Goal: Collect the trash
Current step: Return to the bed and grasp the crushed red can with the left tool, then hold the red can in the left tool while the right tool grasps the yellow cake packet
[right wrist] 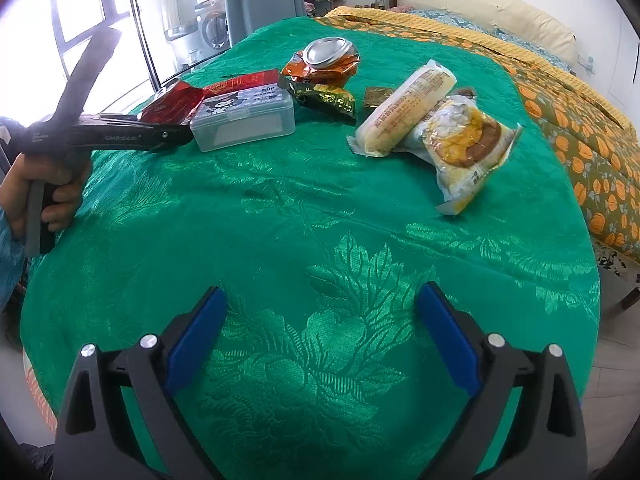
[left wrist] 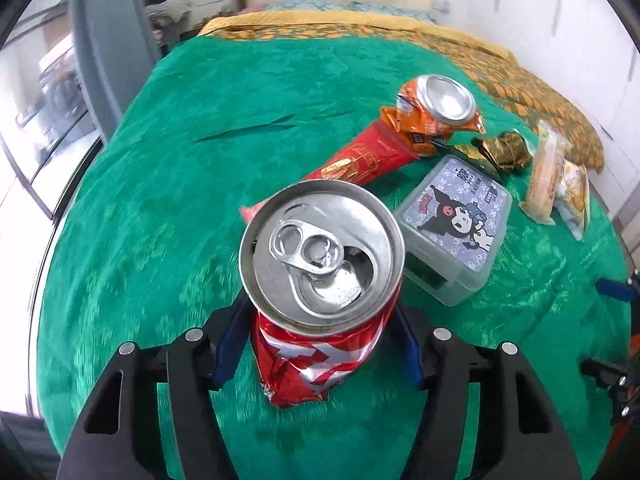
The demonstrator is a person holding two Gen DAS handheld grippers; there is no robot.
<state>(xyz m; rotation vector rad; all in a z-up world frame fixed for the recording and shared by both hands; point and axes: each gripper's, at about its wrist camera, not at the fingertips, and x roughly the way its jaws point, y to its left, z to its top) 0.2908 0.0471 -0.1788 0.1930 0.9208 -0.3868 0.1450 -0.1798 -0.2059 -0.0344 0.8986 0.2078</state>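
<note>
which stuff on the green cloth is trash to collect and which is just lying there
Trash to collect:
- red can, crushed, between the left gripper's pads
- orange can, crushed
- red wrapper
- gold wrapper

Probably just lying about:
- plastic box with a cartoon lid
- two sealed snack packs, apparently still full
- green cloth

Each wrist camera is looking steeply down past its own fingers: left pressing close over the can [left wrist: 320,256], right hanging farther back; both are sharing the box [right wrist: 244,120].
</note>
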